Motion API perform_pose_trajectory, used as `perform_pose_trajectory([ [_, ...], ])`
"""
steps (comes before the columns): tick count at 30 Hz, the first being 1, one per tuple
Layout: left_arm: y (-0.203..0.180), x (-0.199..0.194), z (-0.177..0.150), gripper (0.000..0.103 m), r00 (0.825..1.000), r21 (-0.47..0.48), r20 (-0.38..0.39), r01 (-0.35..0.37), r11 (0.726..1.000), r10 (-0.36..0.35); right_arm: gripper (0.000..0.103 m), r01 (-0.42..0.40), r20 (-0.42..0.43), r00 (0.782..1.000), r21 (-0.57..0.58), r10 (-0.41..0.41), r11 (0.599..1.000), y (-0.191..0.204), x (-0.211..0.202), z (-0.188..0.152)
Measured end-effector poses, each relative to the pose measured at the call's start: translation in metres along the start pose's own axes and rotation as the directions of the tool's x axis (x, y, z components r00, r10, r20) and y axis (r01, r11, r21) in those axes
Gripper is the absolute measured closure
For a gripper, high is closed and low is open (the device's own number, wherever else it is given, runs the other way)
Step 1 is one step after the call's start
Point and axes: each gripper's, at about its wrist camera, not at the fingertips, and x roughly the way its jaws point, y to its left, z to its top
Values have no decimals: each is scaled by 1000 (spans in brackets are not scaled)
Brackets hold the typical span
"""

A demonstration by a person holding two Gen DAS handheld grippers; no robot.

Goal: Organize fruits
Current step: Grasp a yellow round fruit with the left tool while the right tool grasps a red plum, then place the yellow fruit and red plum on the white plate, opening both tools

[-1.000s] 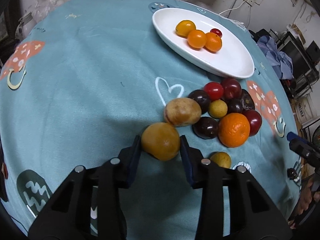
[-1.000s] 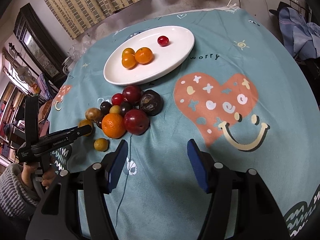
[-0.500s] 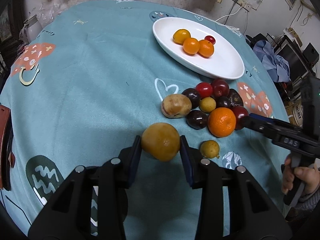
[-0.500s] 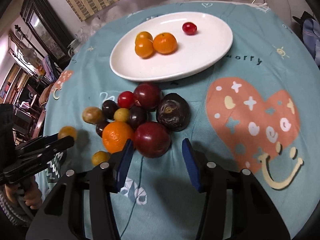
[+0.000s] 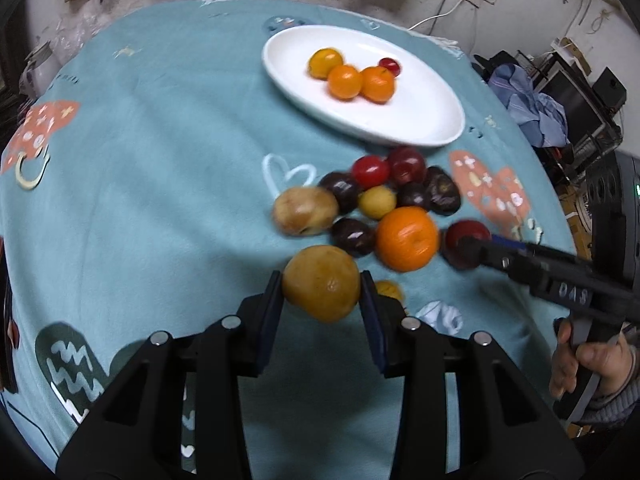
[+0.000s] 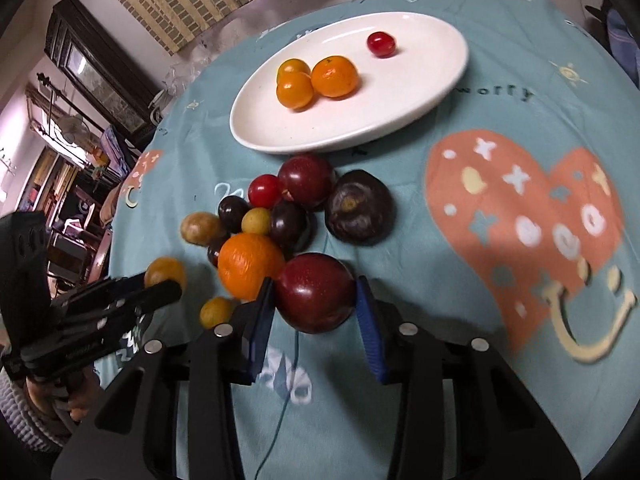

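Note:
My left gripper [image 5: 321, 290] is shut on a brownish-yellow round fruit [image 5: 321, 283] and holds it above the cloth; it also shows in the right wrist view [image 6: 164, 273]. My right gripper [image 6: 315, 298] has its pads against both sides of a dark red plum [image 6: 315, 292] at the near edge of the fruit pile. The pile holds an orange [image 6: 251, 265], dark plums, a red tomato [image 6: 265, 190] and small yellow fruits. A white oval plate [image 6: 420, 92] beyond the pile holds three orange fruits and a small red one [image 6: 381, 44].
The round table has a teal cloth with a big orange heart print [image 6: 524, 216] on the right. A small yellow fruit [image 6: 216, 311] lies apart near the pile. Clothes and furniture [image 5: 536, 108] stand past the table's right edge.
My left gripper has lifted the brownish-yellow fruit off the cloth. My right gripper has moved forward to the pile and narrowed around the dark red plum.

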Motion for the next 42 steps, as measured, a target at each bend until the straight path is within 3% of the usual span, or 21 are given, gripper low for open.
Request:
perform_pose_trajectory([
  [4, -12, -1, 35, 64, 999, 44, 48, 19, 999, -21, 63, 69, 73, 995, -37, -66, 997, -4, -23, 16],
  [8, -14, 9, 88, 64, 995, 69, 103, 8, 998, -15, 63, 97, 159, 983, -38, -89, 995, -11, -33, 57],
  [13, -16, 32, 142, 64, 990, 88, 139, -21, 996, 8, 62, 121, 208, 972, -49, -109, 991, -18, -19, 104],
  [18, -6, 56, 169, 64, 990, 54, 139, -35, 998, 27, 62, 143, 195, 973, -79, -125, 987, -19, 10, 128],
  [21, 2, 67, 164, 64, 992, 37, 119, -45, 998, 40, 61, 158, 157, 977, -87, -143, 984, -18, 24, 129],
  [23, 7, 77, 159, 63, 994, 27, 94, -65, 997, 62, 41, 178, 155, 974, -74, -165, 981, -19, 28, 129],
  [24, 8, 78, 157, 58, 993, 23, 96, -69, 997, 67, 33, 205, 195, 963, -72, -188, 976, -18, 23, 126],
  [26, 11, 75, 155, 51, 990, 9, 122, -71, 997, 69, 32, 205, 240, 954, -91, -179, 974, -14, 12, 125],
  [32, 13, 42, 146, 48, 983, -26, 168, -67, 997, 70, 32, 168, 278, 949, -42, -150, 985, -17, -23, 112],
  [36, 18, 18, 117, 45, 983, -24, 158, -92, 995, 95, 32, 162, 249, 956, -5, -156, 987, -19, -37, 77],
  [42, 25, 1, 54, 45, 992, -36, 81, -96, 995, 98, 32, 154, 156, 975, 36, -158, 987, -21, -42, 21],
])
